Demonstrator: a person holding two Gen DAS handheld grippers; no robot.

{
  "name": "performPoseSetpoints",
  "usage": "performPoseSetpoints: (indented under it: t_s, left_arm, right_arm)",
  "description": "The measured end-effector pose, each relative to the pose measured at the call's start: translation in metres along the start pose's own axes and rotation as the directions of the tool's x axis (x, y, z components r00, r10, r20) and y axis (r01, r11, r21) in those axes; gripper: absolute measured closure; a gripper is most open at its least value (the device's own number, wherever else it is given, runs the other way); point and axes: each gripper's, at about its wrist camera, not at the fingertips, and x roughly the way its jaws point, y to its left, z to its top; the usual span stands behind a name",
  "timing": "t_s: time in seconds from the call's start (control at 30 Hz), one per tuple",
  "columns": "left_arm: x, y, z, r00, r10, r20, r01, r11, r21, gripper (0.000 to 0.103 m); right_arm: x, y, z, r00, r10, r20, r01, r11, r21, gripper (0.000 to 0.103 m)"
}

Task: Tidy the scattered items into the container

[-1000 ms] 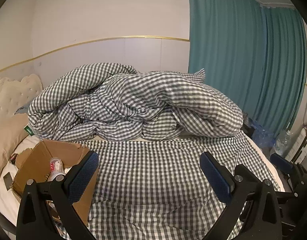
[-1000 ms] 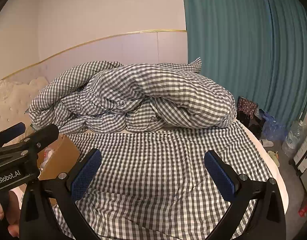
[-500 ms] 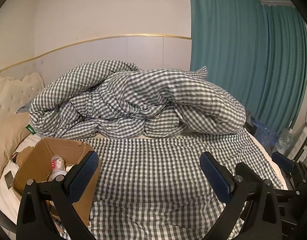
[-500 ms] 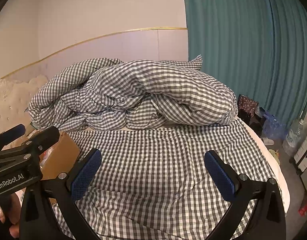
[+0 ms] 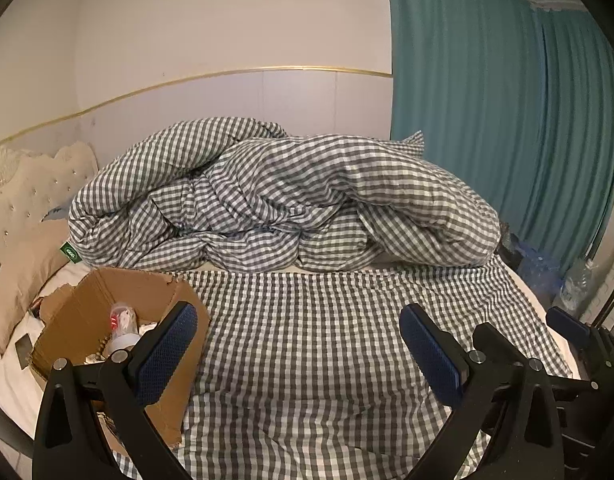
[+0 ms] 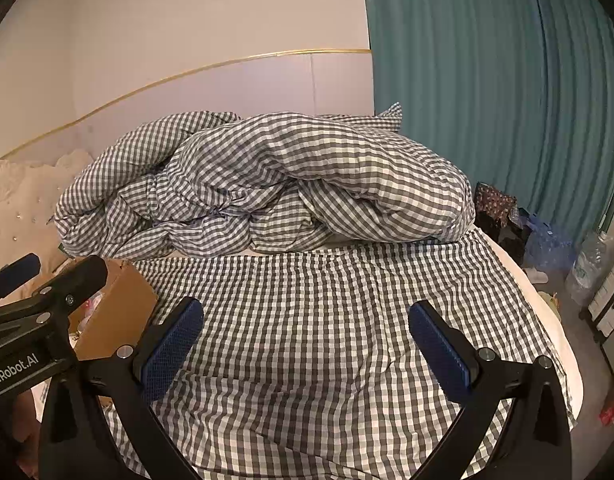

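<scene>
Cardboard box stands on the bed at the near left corner of the checked sheet, its top open, with a small white bottle and a few other items inside. Just beside the box, to its right, the left gripper hangs over the sheet with its jaws spread wide and nothing between them. Farther right of the box, the right gripper is likewise released and empty. Behind the box lies a bunched checked duvet.
</scene>
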Motion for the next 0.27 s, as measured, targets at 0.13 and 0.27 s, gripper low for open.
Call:
performPoseSetpoints:
  t_s: [0.13, 0.27]
  left_arm:
    - [0.0013, 0.0018, -0.0022, 0.999, -0.028, -0.019, 0.028, 0.999, -0.018, 0.000]
    - [0.0008, 0.0010, -0.0030, 0.999, -0.041, -0.020, 0.041, 0.999, -0.014, 0.000]
  right_arm:
    - [0.0001, -0.0019, -0.0020, 1.000, 0.005, -0.005, -0.005, 1.000, 0.014, 0.000]
    - [0.0006, -0.0021, -0.0031, 1.000, 0.002, -0.006, -0.002, 1.000, 0.012, 0.000]
